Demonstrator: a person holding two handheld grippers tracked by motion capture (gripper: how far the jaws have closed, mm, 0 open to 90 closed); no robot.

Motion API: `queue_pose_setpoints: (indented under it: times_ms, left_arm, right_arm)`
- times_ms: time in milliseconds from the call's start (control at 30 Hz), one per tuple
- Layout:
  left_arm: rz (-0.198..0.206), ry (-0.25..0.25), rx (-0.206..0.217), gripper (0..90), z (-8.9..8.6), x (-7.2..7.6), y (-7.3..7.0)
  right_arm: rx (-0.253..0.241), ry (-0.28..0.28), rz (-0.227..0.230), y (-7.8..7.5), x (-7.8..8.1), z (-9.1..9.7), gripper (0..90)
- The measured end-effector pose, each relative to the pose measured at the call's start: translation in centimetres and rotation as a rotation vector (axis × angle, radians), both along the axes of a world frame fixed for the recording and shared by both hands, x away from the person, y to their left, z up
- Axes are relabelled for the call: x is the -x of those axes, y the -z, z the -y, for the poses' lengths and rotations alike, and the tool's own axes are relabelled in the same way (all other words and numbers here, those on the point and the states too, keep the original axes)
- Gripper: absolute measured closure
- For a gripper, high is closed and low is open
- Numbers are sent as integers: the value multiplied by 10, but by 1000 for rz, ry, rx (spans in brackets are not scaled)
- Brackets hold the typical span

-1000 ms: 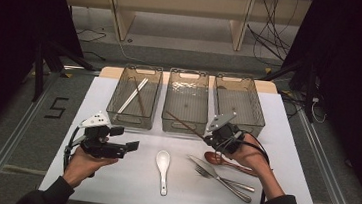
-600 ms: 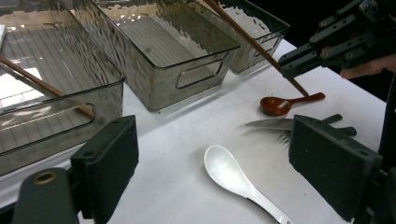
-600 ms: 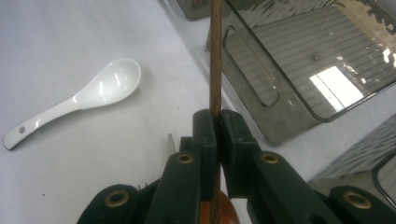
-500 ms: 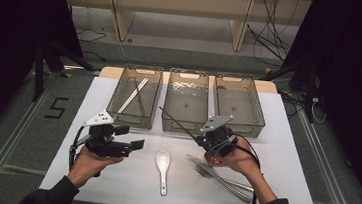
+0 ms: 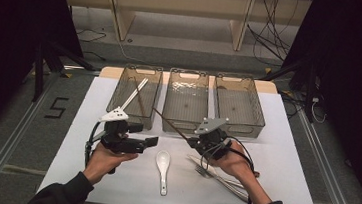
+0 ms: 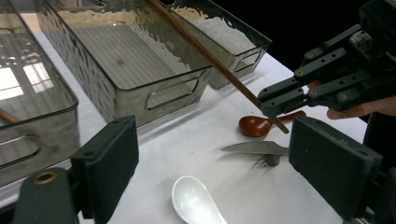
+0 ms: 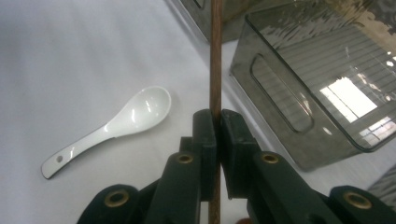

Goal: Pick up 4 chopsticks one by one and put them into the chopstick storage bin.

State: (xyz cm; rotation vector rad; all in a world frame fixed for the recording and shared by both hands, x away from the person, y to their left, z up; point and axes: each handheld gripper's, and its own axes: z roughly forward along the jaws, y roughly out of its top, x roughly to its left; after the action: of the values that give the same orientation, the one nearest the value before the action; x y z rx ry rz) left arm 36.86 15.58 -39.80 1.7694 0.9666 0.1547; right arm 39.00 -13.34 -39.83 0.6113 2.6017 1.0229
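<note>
Colours here are pretty muted: white table (image 5: 284, 157), three smoky grey see-through bins (image 5: 239, 105) with a rippled texture on the walls and fine stripes on the floor. The chopstick (image 7: 215, 56) is reddish brown wood, the soup spoon (image 5: 163, 166) is glossy white, and there's a second spoon (image 6: 256, 125) in dark red-brown. Fork (image 5: 222, 179) is silver steel. Both grippers (image 5: 152, 140) (image 5: 189, 139) are matte black with pale grey plates on top, brass-coloured rivets on the jaws.

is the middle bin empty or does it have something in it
Empty: in the high view the middle bin shows only its bare ribbed floor, while the left bin holds chopsticks.
</note>
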Motion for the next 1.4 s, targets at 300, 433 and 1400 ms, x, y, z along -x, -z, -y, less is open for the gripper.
queue_pose_setpoints:
  times_ms: [300,433,1400]
  left_arm:
    - [-27,-2,31,164,9,-6,2]
    - [-34,6,46,181,16,-8,2]
    - [-95,78,157,692,27,-13,9]
  right_arm:
    - [-47,-15,-1,-1,7,-9,857]
    - [-63,-34,8,-2,12,-17,856]
    - [-144,-49,9,-2,21,-29,856]
